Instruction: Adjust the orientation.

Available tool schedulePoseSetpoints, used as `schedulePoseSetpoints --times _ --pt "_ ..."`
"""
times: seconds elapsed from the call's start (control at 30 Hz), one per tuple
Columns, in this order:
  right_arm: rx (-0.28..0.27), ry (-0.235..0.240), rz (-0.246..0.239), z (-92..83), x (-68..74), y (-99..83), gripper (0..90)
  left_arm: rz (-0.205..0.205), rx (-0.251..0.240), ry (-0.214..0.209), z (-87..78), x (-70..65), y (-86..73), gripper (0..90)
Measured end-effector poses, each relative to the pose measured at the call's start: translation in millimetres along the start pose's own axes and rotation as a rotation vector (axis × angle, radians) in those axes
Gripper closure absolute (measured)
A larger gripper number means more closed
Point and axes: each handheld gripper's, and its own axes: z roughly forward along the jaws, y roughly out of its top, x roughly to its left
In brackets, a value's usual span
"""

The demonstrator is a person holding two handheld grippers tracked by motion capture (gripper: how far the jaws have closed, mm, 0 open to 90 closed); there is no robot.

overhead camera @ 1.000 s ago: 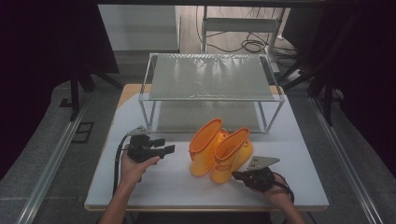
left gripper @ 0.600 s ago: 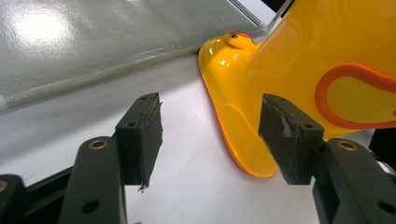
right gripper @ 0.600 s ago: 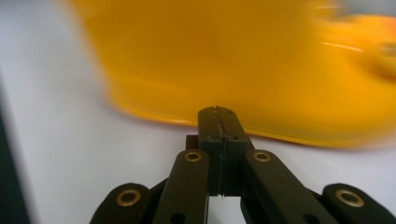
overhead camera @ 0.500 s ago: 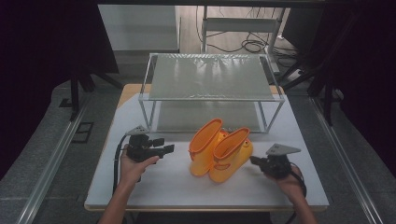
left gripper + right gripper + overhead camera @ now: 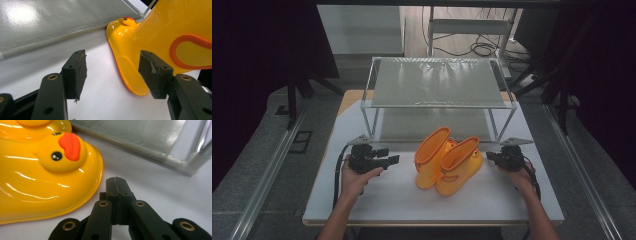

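Two yellow rubber boots with orange trim stand side by side on the white table, the left boot [image 5: 432, 154] and the right boot [image 5: 460, 167]. My left gripper [image 5: 395, 160] rests to their left, pointing at them. Its jaws are open with nothing between them. In the left gripper view, the left gripper [image 5: 112, 67] frames bare table just short of the boot [image 5: 155, 32]. My right gripper [image 5: 488, 156] is shut and sits close by the right boot's toe. The right gripper view has the right gripper [image 5: 116, 182] beside the duck-faced toe [image 5: 45, 175], not touching it.
A metal-framed shelf [image 5: 437, 106] with a glass top stands behind the boots, its legs on the table. The white table [image 5: 387, 200] has bare surface in front of the boots. Dark curtains and cables lie beyond the table.
My right gripper has moved right and away from the table's front edge, from in front of the boots to beside the right boot's toe. The left gripper has kept still.
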Motion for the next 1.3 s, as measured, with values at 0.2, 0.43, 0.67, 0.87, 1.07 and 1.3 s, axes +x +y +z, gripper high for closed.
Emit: schedulePoseSetpoints --times 0.2,0.43,0.67,0.87,1.07,1.3 --pt "0.009 0.016 -0.014 5.9 8.2 -0.9 90.0 -0.003 -0.005 0.0 -1.5 -0.1 0.2 39.4" --pt "0.009 0.033 -0.038 1.6 13.3 -0.8 90.0 0.001 -0.005 -0.005 -1.0 -1.6 1.0 39.4" --pt "0.013 0.046 -0.051 1.1 12.8 -0.8 90.0 0.003 0.003 -0.004 1.8 -1.6 0.9 39.4" --pt "0.017 -0.014 -0.015 13.0 7.5 5.2 90.0 0.005 0.001 -0.004 0.9 -2.1 0.8 39.4" --pt "0.028 -0.017 -0.02 16.2 8.5 10.7 90.0 0.001 -0.003 -0.004 -0.3 0.2 1.1 39.6" --pt "0.032 -0.006 -0.046 14.2 12.2 9.7 90.0 0.002 -0.004 -0.006 -0.5 -0.6 1.1 40.0"
